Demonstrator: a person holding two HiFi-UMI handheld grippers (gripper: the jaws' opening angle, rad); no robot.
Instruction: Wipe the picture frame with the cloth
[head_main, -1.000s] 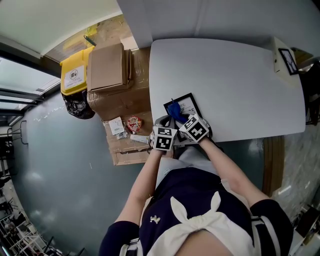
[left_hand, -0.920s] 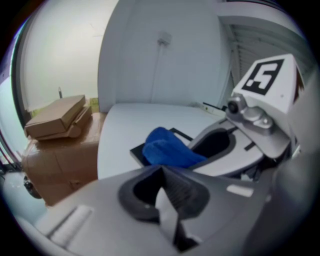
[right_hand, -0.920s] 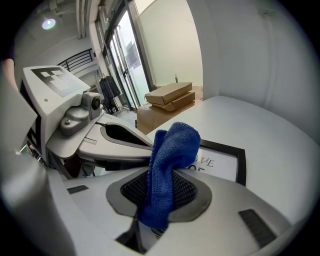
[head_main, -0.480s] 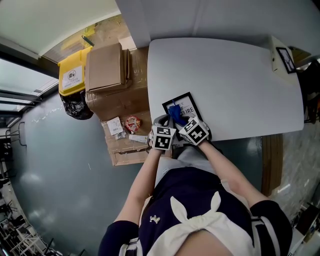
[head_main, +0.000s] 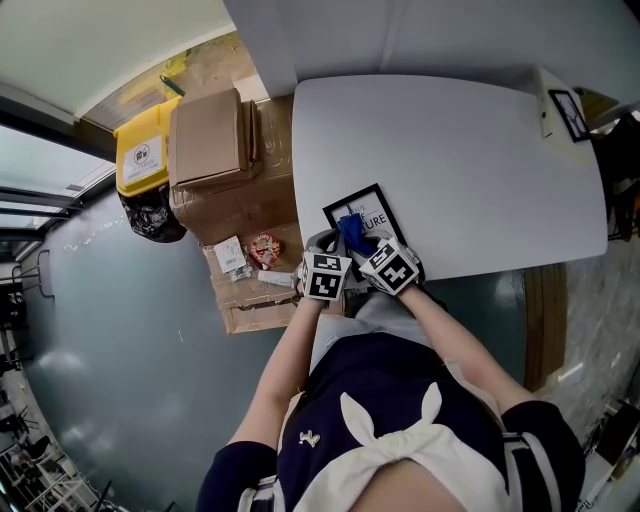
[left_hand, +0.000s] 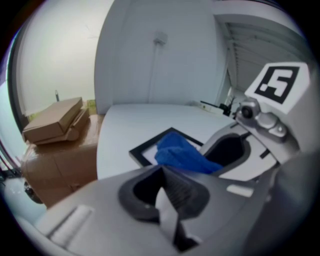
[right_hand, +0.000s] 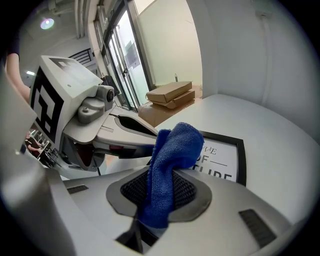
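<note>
A black picture frame (head_main: 368, 208) with white printed paper lies flat at the near left corner of the white table (head_main: 470, 170). My right gripper (head_main: 358, 245) is shut on a blue cloth (head_main: 350, 229), which rests on the frame's near part. In the right gripper view the cloth (right_hand: 172, 155) bulges up from between the shut jaws of that gripper (right_hand: 165, 186), with the frame (right_hand: 227, 157) just beyond. My left gripper (head_main: 321, 247) sits beside it at the frame's near left corner. In its own view the left gripper (left_hand: 162, 172) is shut with nothing held, and the cloth (left_hand: 181, 152) and frame (left_hand: 144, 148) lie ahead.
Stacked cardboard boxes (head_main: 212, 135) and a yellow bin (head_main: 142, 152) stand left of the table. Small packets (head_main: 264, 247) lie on a lower box. A small framed stand (head_main: 565, 112) sits at the table's far right corner. The table's near edge runs right under both grippers.
The right gripper and the cloth have slid a little toward the near edge of the frame. The left gripper has barely moved.
</note>
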